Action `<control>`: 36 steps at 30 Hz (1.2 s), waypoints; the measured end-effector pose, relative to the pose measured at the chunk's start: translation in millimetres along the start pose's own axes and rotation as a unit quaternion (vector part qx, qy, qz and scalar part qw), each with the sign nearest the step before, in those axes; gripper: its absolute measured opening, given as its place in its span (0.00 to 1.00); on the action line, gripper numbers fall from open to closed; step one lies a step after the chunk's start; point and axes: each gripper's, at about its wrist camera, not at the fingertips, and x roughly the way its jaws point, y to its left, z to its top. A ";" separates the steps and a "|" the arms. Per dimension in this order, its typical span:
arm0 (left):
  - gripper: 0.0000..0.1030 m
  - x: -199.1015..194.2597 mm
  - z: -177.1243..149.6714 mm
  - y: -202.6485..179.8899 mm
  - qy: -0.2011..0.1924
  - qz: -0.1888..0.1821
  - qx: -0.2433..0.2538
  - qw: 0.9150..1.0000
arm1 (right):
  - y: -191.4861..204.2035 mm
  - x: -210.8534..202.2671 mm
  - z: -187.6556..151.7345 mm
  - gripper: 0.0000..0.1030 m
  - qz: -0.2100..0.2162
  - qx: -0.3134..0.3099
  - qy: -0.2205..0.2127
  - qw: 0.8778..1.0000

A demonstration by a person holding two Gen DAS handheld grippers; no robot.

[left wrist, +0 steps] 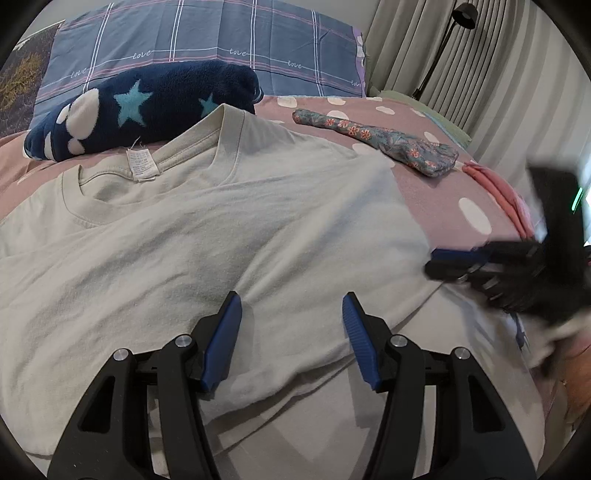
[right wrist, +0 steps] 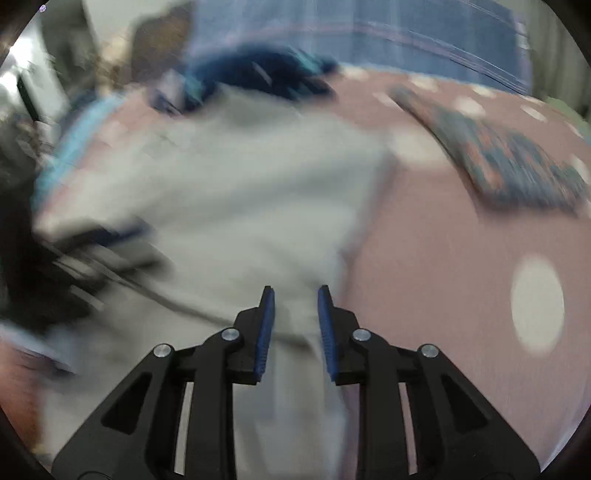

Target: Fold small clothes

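Left hand-held gripper (left wrist: 291, 310) at 6 o'clock, jaws wide, nothing between, over cream T-shirt (left wrist: 207, 236) spread flat on the bed (left wrist: 436, 192). Right hand-held gripper (right wrist: 295, 314) narrow, shirt edge between pads, grip unclear, view blurred. Pink dotted bedsheet. Floral cloth (left wrist: 376, 138) at 1 o'clock, star blanket (left wrist: 140, 107) at 11. Plaid pillow (left wrist: 207, 33) at 12, curtains (left wrist: 417, 48) far right.

"love" on the plaid pillow (left wrist: 207, 40)
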 end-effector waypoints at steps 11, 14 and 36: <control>0.28 -84.1 4.5 68.6 -0.045 0.161 -0.044 0.985 | -7.8 -12.2 5.3 0.24 0.007 0.034 -0.013 0.999; 0.16 -108.7 -5.6 109.6 -0.033 0.209 -0.074 0.975 | -9.9 -33.4 29.4 0.08 0.003 0.025 -0.067 0.997; 0.18 -154.1 -69.7 123.0 -0.053 0.140 -0.074 0.986 | 8.2 -29.0 9.0 0.18 0.027 0.016 -0.025 0.999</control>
